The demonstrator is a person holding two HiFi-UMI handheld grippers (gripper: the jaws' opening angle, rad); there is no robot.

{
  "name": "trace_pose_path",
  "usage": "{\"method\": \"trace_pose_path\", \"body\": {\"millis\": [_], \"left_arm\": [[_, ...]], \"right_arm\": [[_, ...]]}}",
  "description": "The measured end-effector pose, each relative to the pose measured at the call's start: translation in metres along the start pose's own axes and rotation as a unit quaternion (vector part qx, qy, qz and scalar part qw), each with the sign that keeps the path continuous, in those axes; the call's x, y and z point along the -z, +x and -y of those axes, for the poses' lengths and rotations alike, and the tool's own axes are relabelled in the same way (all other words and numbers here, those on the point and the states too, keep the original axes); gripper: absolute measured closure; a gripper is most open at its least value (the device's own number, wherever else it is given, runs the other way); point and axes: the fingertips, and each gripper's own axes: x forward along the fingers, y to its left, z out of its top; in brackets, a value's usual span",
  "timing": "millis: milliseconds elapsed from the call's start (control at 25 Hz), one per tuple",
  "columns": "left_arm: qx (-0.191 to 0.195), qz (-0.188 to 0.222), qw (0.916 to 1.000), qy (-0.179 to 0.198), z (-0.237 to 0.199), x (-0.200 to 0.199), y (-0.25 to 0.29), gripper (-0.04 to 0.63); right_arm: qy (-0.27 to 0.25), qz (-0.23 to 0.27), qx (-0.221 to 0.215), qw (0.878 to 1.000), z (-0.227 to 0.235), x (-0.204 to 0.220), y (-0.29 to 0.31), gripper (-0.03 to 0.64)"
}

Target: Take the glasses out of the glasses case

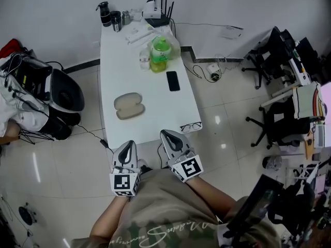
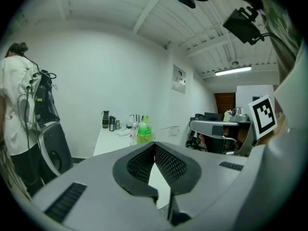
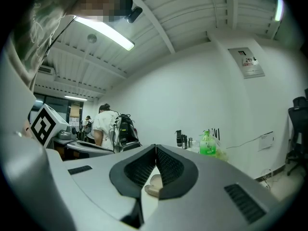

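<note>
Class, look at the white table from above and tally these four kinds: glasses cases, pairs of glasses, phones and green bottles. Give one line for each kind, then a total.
glasses case: 1
pair of glasses: 1
phone: 1
green bottle: 1
Total: 4

left tongs (image 1: 129,144): jaws closed tip to tip, empty, held low in front of the torso, pointing forward | right tongs (image 1: 168,135): jaws closed, empty, slightly ahead of the left, tips angled left | forearms (image 1: 211,189): bent, tucked close to the body
</note>
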Motion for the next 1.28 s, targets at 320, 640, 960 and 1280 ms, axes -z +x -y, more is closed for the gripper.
{"method": "trace_pose_path", "body": {"millis": [320, 640, 960, 1280], "left_arm": [[0.008, -0.01, 0.9999, -0.001, 0.005, -0.005, 0.001, 0.588], [0.009, 0.001, 0.9999, 0.005, 0.033, 0.0, -0.003, 0.588], [-0.022, 0.006, 0.9997, 0.008, 0.092, 0.011, -0.021, 0.588], [-0.047, -0.008, 0.9988, 0.014, 0.184, 0.048, -0.06, 0.588]], "right_arm": [[0.0, 0.01, -0.009, 1.0, -0.01, -0.002, -0.005, 0.604], [-0.031, 0.001, -0.017, 0.999, -0.008, 0.007, -0.034, 0.604], [-0.018, -0.003, -0.026, 0.999, 0.003, 0.013, -0.099, 0.604], [0.018, -0.023, -0.049, 0.998, 0.011, 0.045, -0.194, 0.604]]}}
